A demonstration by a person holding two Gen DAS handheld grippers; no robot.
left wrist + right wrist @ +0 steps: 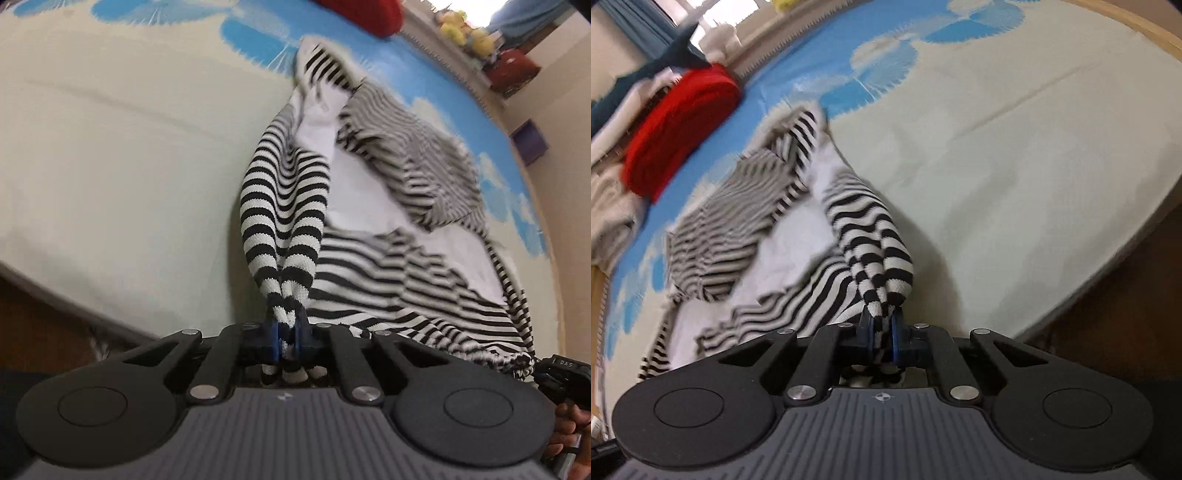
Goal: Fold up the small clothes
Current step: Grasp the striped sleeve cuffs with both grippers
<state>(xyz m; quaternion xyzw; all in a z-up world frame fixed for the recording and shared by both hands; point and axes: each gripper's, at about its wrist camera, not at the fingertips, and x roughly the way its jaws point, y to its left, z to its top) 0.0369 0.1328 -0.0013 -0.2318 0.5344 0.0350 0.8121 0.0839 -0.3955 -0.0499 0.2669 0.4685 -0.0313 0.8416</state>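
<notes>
A small black-and-white striped garment (373,206) lies rumpled on a cream and blue patterned bedsheet (122,155), with white patches showing among the stripes. My left gripper (287,334) is shut on a bunched striped edge at the garment's left side, the cloth pinched between its blue pads. In the right wrist view the same striped garment (746,221) spreads away to the left, and my right gripper (882,332) is shut on a gathered striped fold at its right side. The other gripper (561,373) and a hand show at the left view's right edge.
A red folded cloth (679,129) sits on a pile of pale and dark clothes (609,206) beyond the garment. Yellow soft toys (467,31) and a red box (513,68) stand on a ledge past the bed. The bed's edge (1089,273) drops to dark floor.
</notes>
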